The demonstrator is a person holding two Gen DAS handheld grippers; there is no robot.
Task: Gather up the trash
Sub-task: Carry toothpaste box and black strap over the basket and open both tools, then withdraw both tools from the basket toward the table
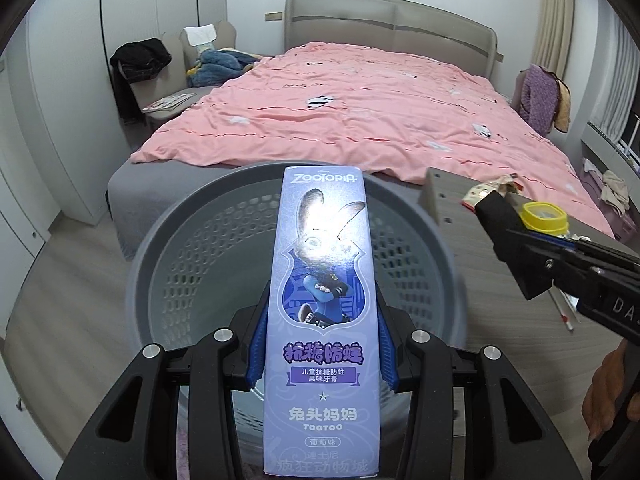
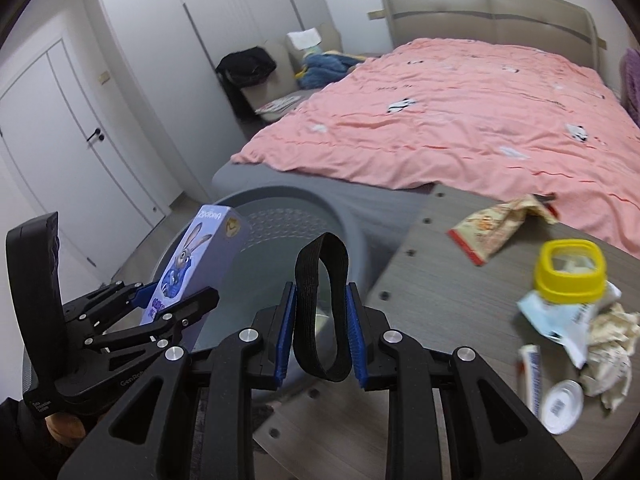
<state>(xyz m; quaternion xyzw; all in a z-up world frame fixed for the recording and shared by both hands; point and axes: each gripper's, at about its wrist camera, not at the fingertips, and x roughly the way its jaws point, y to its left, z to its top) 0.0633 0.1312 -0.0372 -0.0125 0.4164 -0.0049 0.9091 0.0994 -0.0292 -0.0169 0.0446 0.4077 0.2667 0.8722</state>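
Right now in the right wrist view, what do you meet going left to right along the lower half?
Purple Zootopia toothpaste box → black elastic band loop → yellow-lidded clear jar

Grey table (image 2: pixel 440 280) bears wrapper (image 2: pixel 496 228), yellow-capped jar (image 2: pixel 570 270), tissues (image 2: pixel 608 344).

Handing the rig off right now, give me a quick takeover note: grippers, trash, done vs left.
Left gripper: shut on the purple toothpaste box, held over the grey bin.
Right gripper: shut on a black elastic band, near the bin's rim by the table edge.
Done: nothing visible in the bin; both items not yet dropped.
Left on the table: snack wrapper, yellow-lidded container, white packet, crumpled tissue, small tube, white cap.
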